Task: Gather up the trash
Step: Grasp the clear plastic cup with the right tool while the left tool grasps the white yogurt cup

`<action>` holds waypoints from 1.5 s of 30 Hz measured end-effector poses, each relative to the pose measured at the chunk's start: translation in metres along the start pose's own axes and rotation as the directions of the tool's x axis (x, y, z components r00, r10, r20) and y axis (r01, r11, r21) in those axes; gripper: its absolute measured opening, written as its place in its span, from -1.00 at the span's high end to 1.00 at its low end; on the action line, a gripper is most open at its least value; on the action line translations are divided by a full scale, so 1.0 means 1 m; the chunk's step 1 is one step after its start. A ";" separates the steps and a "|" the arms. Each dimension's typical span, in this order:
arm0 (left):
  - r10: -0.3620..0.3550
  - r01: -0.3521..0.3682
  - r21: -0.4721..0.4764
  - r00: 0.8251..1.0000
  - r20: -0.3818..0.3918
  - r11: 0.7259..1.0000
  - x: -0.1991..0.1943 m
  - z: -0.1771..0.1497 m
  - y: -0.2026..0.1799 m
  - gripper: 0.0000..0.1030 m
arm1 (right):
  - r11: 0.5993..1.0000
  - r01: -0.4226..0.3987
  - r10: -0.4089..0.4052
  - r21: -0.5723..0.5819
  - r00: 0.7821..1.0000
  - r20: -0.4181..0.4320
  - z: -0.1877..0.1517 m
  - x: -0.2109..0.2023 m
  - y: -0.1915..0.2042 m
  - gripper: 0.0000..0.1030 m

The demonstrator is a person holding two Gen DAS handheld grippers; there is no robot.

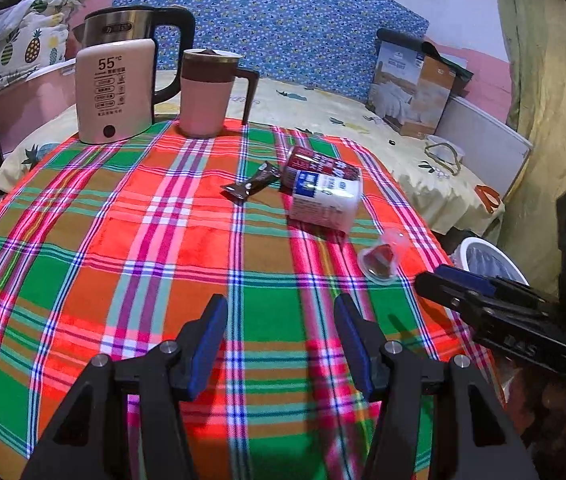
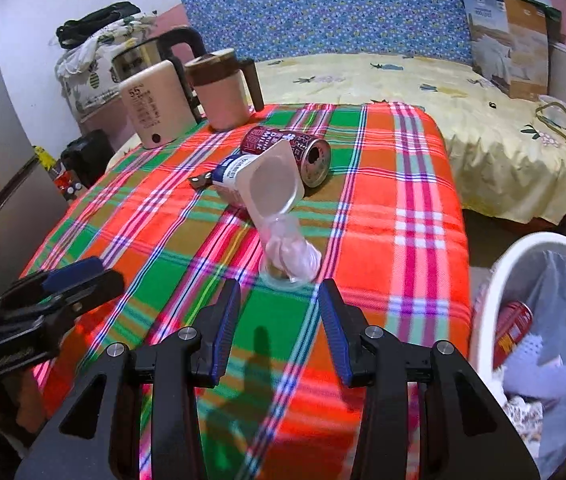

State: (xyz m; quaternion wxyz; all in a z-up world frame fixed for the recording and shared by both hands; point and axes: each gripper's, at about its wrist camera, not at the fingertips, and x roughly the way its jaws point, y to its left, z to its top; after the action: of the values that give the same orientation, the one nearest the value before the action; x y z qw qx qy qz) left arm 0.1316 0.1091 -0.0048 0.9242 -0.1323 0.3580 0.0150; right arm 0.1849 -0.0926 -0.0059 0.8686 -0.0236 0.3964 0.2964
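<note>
Your left gripper [image 1: 281,310] hangs released over the plaid cloth [image 1: 123,240], its blue pads spread wide with nothing between them. Open cloth runs from the fingertips toward 12 o'clock and out to 9 o'clock, bare of objects up to the far edge.

In the left wrist view the trash sits from 12 to 2 o'clock of that gripper: a dark wrapper [image 1: 251,186], a white carton [image 1: 325,200] lying on its side, and a red can [image 1: 319,164] touching the carton's far side. A small clear cup [image 1: 381,258] lies nearer, at 2 o'clock, close to the cloth's right edge.

Your right gripper [image 2: 279,294] is also released, holding nothing. Its fingertips sit just short of the clear cup [image 2: 289,260], which lies at 12 o'clock; whether they touch it cannot be told. Beyond the cup lie the carton [image 2: 259,182] and then the can [image 2: 295,152].

The white bin [image 2: 495,292] stands off the table's edge at 3 o'clock of the right gripper, already holding a red can and crumpled paper. To the right of the cup the cloth is open as far as that edge.

At the cloth's far corner stand a kettle [image 1: 115,92] and a pink mug [image 1: 207,92], side by side, well apart from the trash.
</note>
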 end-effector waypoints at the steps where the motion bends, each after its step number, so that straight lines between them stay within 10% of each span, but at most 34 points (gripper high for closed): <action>1: 0.001 -0.001 -0.004 1.000 0.000 1.000 0.001 0.001 0.002 -0.11 | 1.000 -0.002 0.002 0.000 1.000 -0.003 0.002 0.004 0.000 0.16; 32: -0.052 0.056 0.157 0.998 -0.029 0.986 0.087 0.061 -0.049 -0.45 | 0.993 -0.034 0.032 0.116 0.999 0.026 -0.007 -0.006 -0.044 0.42; 45: -0.027 0.036 0.136 0.997 -0.072 0.990 0.105 0.061 -0.051 -0.18 | 0.990 -0.042 0.038 0.136 0.999 0.036 -0.011 -0.012 -0.052 0.42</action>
State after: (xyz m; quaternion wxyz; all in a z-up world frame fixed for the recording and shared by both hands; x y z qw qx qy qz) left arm 0.2561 0.0689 -0.0198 0.9180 -0.0747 0.3883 -0.0288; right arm 0.1996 -0.1444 -0.0154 0.8686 0.0486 0.4016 0.2863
